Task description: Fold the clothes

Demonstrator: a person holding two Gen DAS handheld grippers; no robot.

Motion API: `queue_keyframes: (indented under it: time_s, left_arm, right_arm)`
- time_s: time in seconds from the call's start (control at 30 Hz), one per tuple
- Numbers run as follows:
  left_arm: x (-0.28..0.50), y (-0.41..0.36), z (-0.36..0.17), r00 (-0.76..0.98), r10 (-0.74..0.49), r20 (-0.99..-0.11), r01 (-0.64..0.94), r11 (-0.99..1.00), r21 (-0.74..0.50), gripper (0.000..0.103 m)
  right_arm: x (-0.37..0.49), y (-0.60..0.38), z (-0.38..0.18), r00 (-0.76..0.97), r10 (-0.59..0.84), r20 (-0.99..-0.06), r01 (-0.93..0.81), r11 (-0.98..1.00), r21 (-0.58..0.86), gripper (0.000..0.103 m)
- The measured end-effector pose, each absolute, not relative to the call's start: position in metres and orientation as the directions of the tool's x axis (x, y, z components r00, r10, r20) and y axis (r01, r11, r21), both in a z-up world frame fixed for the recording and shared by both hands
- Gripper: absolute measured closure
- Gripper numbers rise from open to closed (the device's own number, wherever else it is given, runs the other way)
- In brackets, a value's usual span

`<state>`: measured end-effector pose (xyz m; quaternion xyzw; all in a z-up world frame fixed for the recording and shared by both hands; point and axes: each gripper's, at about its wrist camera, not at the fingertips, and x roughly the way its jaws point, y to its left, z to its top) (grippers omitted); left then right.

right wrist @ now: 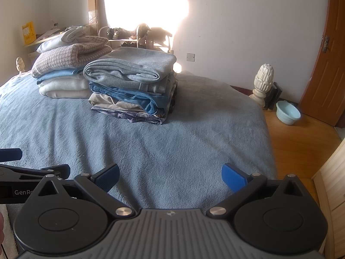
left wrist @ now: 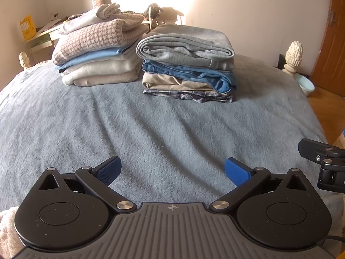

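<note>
Though both claws face the same way, nothing lies between them and the clothes but bare blanket.

Left claw: the left gripper (left wrist: 172, 171) hangs low over the blanket (left wrist: 151, 129), jaws spread wide, holding nothing.

Right claw: the right gripper (right wrist: 170, 176) sits just beside it on the right, jaws just as wide, also empty.

Where the clothes are: two folded piles stand at the far end of the bed, well ahead of both claws and well apart from them.

Right pile (left wrist: 187, 64): grey sweatshirt on top, then jeans, a beige piece, and a checked one at the bottom; it lies nearly straight ahead of the left claw and ahead-left of the right one.

Left pile (left wrist: 99, 54): white pieces and a houndstooth knit over light blue and cream layers; it touches or nearly touches the right pile, farther left.

Long axis: each pile runs across the bed, folded edges facing the claws.

Nearer claw: hard to tell; they are about level.

Look of the clothes: soft, thick, edges fairly square, the top of the left pile looser.

Unfolded piece: none on the blanket; a pale fuzzy cloth (left wrist: 8, 228) shows at the left view's lower left edge, too cropped to name.

Judgement: the folding looks nearly or fully done.
</note>
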<state>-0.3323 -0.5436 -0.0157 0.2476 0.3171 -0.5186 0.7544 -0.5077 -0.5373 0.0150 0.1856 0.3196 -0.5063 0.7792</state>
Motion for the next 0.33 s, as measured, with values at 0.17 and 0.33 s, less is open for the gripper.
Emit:
queue_keyframes:
  time_s: [0.17,0.33]
  left_arm:
    - [-0.3328,-0.5439,-0.0157,0.262,-0.624,-0.736,0.939,0.341,0.045,0.000]
    - [-0.3337,-0.5437,-0.0161,0.264,-0.623,-0.736,0.939,0.341,0.048,0.000]
  right_arm:
    - [-0.5087,-0.5372,0.0147,0.283,-0.671,-0.686,0.908,0.418,-0.033,0.000]
    - [-0.5097,-0.5365,0.0146,0.285,-0.670,-0.685,0.908,0.418,-0.032,0.000]
